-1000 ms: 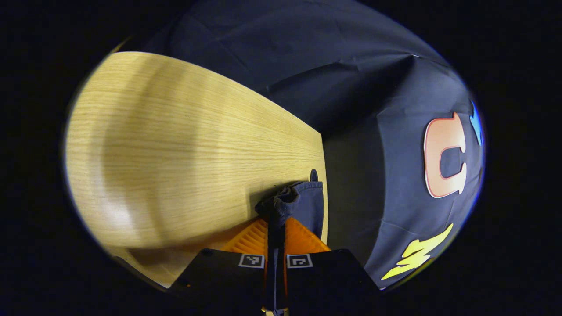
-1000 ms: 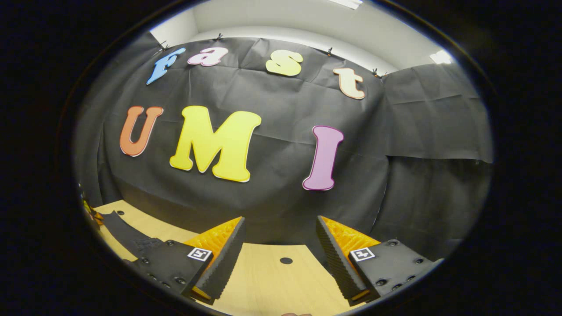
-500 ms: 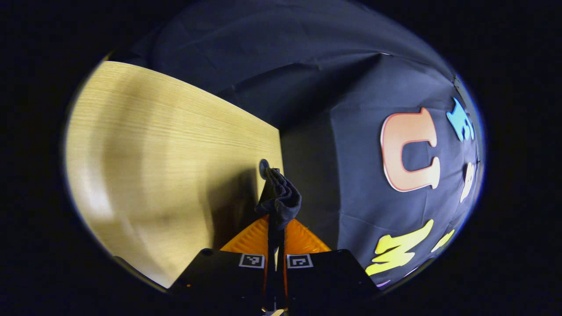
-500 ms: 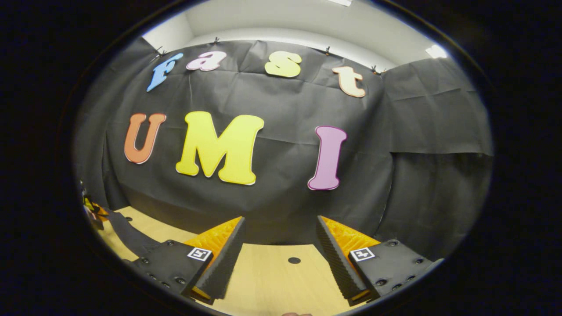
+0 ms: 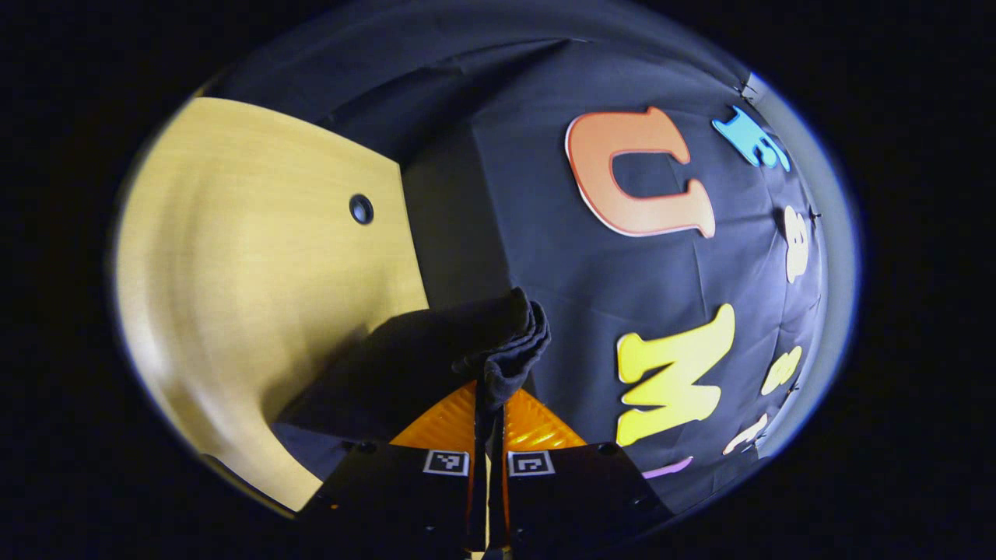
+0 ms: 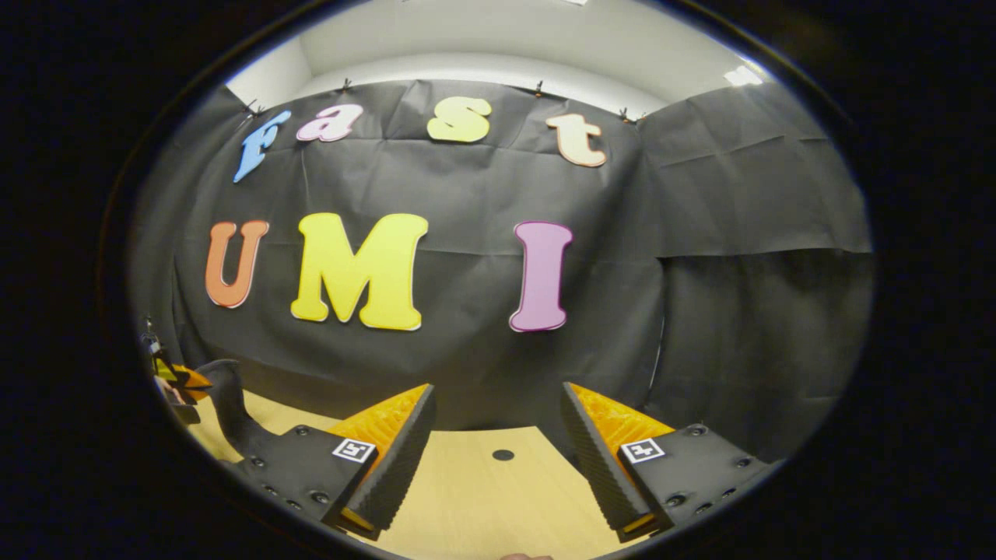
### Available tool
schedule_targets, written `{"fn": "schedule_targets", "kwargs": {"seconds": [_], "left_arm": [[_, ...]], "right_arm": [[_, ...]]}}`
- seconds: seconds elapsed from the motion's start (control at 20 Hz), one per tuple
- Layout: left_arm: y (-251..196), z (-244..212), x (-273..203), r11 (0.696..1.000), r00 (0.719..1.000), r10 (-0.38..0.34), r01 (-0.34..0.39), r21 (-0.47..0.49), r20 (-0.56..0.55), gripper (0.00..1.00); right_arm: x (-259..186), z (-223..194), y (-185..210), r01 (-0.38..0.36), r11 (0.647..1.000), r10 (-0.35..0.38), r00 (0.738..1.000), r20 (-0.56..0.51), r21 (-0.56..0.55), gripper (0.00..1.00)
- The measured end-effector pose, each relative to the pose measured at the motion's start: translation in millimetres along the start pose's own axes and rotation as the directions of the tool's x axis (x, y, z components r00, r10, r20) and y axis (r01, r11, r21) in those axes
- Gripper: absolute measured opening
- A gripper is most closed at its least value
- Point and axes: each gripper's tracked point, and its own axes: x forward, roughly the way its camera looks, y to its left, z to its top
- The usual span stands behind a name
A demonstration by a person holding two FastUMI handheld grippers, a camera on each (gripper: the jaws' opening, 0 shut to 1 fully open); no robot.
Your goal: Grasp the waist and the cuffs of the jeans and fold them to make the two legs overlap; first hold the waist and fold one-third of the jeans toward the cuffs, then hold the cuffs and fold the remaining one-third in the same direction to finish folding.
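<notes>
In the left gripper view my left gripper (image 5: 489, 400) is shut on a bunched edge of the dark jeans (image 5: 436, 362). The cloth hangs lifted from the fingers and drapes down to the left over the wooden table (image 5: 249, 272). I cannot tell whether the held part is waist or cuff. In the right gripper view my right gripper (image 6: 498, 459) stands open above the table (image 6: 475, 505) with nothing between its fingers. Far off at that view's left edge, the left gripper (image 6: 173, 381) holds up a dark strip of the jeans (image 6: 227, 404).
A small round hole (image 5: 360, 208) sits in the tabletop near its far edge; the same kind of hole (image 6: 503, 454) lies ahead of my right gripper. The black cloth wall (image 6: 467, 295) rises directly behind the table's back edge.
My left gripper has risen and swung toward the wall with the jeans still pinched, and more cloth now hangs lifted below it. The right gripper has stayed open, shifting only slightly.
</notes>
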Motion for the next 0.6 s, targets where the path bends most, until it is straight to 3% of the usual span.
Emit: {"fn": "schedule_targets", "kwargs": {"seconds": [0.4, 0.6], "left_arm": [[-41.7, -128.9, 11.5, 0.998, 0.984, -0.037, 0.046, 0.051, -0.172, 0.05], [-27.2, -190.4, 15.7, 0.995, 0.969, 0.020, 0.005, 0.100, -0.245, 0.05]], "right_arm": [[-32.6, 7.7, -62.0, 0.091, 0.996, -0.091, 0.996, 0.011, 0.015, 0.98], [-47.9, 8.3, -91.8, 0.138, 0.990, -0.139, 0.990, 0.012, 0.026, 0.99]]}}
